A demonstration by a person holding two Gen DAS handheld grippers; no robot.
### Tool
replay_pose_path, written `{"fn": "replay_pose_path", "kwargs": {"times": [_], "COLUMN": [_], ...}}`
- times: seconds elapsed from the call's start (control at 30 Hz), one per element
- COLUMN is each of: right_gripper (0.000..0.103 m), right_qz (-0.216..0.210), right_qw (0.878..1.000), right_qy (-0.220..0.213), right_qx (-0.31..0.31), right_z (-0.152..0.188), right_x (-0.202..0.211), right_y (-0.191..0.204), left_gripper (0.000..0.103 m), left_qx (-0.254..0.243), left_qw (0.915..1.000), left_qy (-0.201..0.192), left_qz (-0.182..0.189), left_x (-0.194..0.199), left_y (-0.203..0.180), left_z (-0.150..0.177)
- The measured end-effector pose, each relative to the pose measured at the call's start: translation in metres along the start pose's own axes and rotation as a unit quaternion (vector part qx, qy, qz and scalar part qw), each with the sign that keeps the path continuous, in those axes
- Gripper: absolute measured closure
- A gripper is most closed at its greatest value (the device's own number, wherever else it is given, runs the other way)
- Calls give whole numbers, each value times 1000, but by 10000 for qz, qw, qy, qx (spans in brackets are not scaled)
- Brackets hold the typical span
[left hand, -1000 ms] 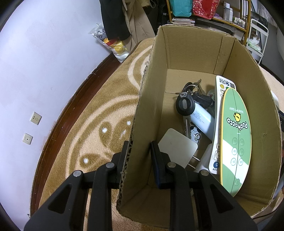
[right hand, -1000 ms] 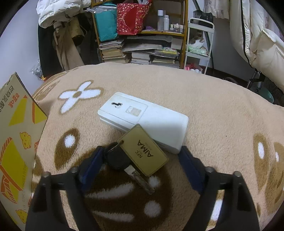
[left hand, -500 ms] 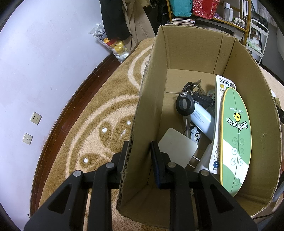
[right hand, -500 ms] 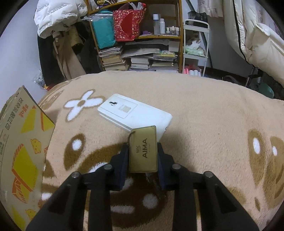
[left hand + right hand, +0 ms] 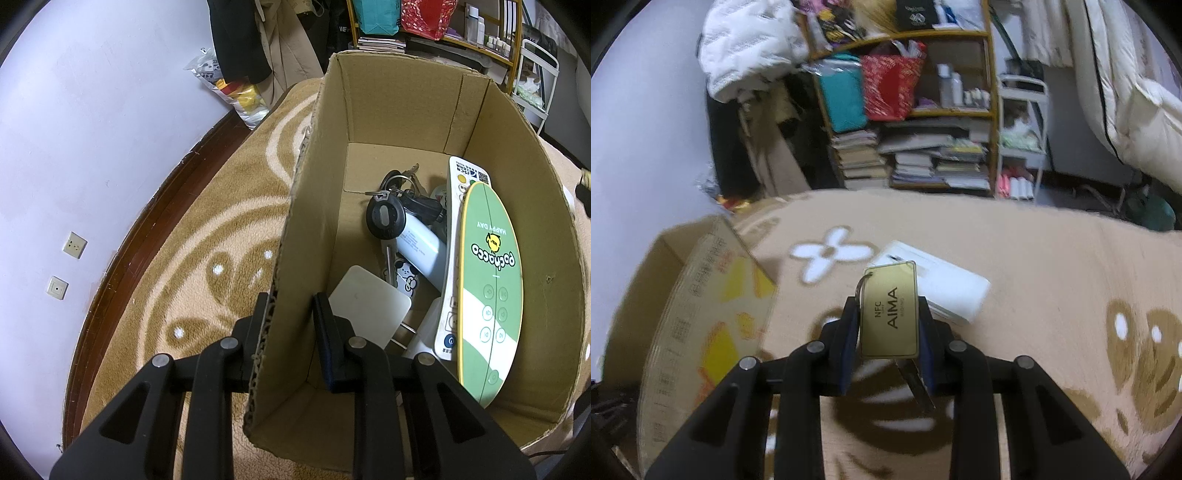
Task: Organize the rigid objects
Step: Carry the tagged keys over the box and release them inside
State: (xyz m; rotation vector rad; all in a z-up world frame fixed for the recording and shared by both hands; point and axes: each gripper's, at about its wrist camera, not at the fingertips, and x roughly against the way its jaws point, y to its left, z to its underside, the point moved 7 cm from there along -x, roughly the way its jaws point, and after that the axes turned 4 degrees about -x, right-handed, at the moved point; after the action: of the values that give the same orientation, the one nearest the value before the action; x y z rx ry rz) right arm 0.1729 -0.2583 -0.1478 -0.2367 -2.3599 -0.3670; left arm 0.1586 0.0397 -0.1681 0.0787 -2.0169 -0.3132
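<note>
Cardboard forms the box (image 5: 391,110) that receives the sorted items, and it stands on the tan patterned blanket (image 5: 221,236). The left gripper (image 5: 291,332) straddles the near left wall of the box, one finger outside and one inside, with the jaws pinching that wall to steady it. Inside the box lie a green oval remote (image 5: 491,288), a white remote (image 5: 452,221) beneath it, a bunch of keys (image 5: 388,218), a white bottle (image 5: 421,243) and a pale square card (image 5: 369,306).

The right gripper (image 5: 888,325) is closed on a gold key tag (image 5: 889,310) marked "NFC AIMA", the jaws pressing both long edges of the tag. A key (image 5: 916,384) hangs below the tag, and the set appears clear of the blanket. A white flat device (image 5: 938,284) lies on the blanket just beyond the tag; it is not yet boxed.

Step in hand: transfer of the picked-up key set to the box, which sits to the left of the right gripper. The next move calls for carrying the tag leftward over the box rim, clearing the wall, then spreading the jaws above the open floor area. Risk: the dangling key may catch on the rim. The white flat device probably follows.
</note>
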Motion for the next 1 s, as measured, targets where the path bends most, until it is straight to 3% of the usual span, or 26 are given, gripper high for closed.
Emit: {"fn": "replay_pose_path", "kwargs": {"times": [0.57,1.0], "right_gripper": [73,72], "right_qz": [-1161,-1793], "right_qw": [9884,9757], "right_qy": [-686,-374], "right_qx": [698,1205], "right_z": [-26,2], "right_x": [64,64], "right_y": [109,158], "left_gripper": [81,81], "left_qx": [-1,2], "left_qw": [10000,10000], "left_qy": [5,7], "left_qz": [1,2], "left_x": [0,0], "left_y": [-1,0], "left_z": [0,-1]}}
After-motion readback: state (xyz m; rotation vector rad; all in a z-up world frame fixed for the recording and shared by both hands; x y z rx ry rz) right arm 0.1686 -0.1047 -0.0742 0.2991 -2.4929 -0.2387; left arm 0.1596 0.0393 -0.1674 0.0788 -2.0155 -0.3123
